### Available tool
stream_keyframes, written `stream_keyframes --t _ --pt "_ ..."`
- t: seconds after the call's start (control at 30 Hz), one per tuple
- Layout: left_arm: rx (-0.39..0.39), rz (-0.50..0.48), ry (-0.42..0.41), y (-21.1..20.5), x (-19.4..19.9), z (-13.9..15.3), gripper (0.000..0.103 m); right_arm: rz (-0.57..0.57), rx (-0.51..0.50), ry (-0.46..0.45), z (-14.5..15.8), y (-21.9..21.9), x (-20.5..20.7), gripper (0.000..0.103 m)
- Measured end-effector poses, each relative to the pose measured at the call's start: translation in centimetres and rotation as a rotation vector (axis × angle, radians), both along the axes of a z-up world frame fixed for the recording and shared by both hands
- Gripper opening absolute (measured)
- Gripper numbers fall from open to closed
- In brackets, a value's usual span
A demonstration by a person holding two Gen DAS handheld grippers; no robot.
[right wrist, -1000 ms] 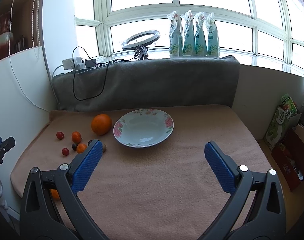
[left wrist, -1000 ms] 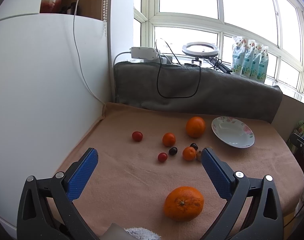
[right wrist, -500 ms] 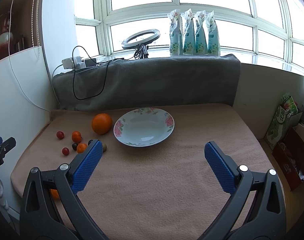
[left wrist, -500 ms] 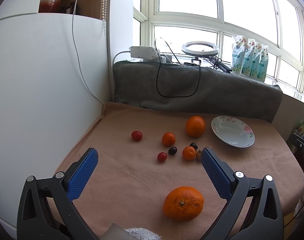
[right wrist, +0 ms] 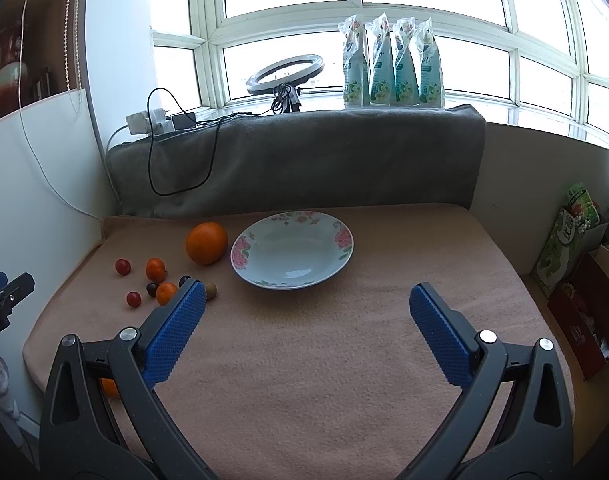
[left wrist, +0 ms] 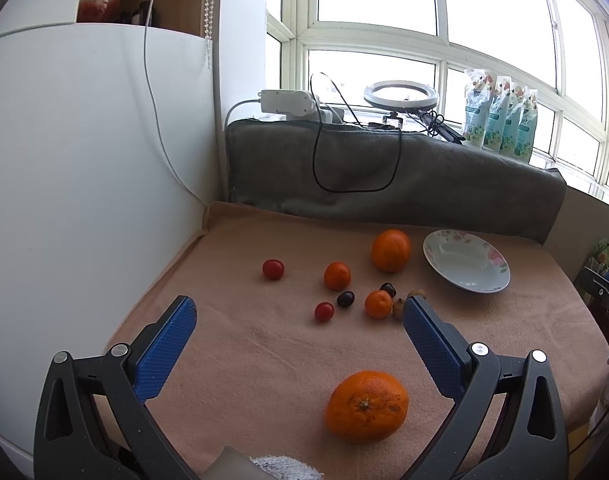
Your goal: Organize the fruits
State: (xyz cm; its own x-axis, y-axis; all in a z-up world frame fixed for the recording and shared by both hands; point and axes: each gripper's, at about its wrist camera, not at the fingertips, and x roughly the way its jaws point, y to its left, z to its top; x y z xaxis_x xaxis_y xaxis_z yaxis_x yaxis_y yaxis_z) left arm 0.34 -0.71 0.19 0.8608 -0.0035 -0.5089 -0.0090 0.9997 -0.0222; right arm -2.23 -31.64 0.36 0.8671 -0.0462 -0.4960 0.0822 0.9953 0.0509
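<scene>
Both the left gripper [left wrist: 298,314] and right gripper [right wrist: 306,300] hang wide and empty over the table [right wrist: 344,380], fruit like the big orange [left wrist: 366,406] sitting loose beside the empty plate [right wrist: 292,250], probably because sorting hasn't started.

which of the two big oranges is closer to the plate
The big orange standing just beside the floral plate, at the far end of the fruit cluster. The other big orange lies apart at the near edge, between the open left gripper's fingers in its view.

Two oranges [left wrist: 366,406], small tangerines [left wrist: 337,275], cherry tomatoes [left wrist: 273,269] loose on the cloth beside an empty floral plate [right wrist: 292,254].
</scene>
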Motion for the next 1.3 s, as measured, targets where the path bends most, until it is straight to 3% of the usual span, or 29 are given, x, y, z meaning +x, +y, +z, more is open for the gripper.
stream_keyframes --t 0.43,0.9,1.13,1.3 --pt "-0.022 0.004 0.035 0.9 -0.2 -1.5 0.102 0.057 -0.018 0.028 -0.6 1.8 0.3 0.103" --pt "-0.112 -0.049 0.168 2.4 -0.6 -5.4 0.101 0.304 0.047 0.150 -3.5 5.9 2.4 0.103" --pt "-0.184 -0.124 0.248 2.3 -0.9 -7.2 0.090 0.430 0.155 0.278 -6.8 7.9 4.3 0.103" --pt "-0.219 -0.178 0.317 1.9 -0.7 -8.6 0.079 0.496 0.235 0.373 -8.9 8.9 5.9 0.090"
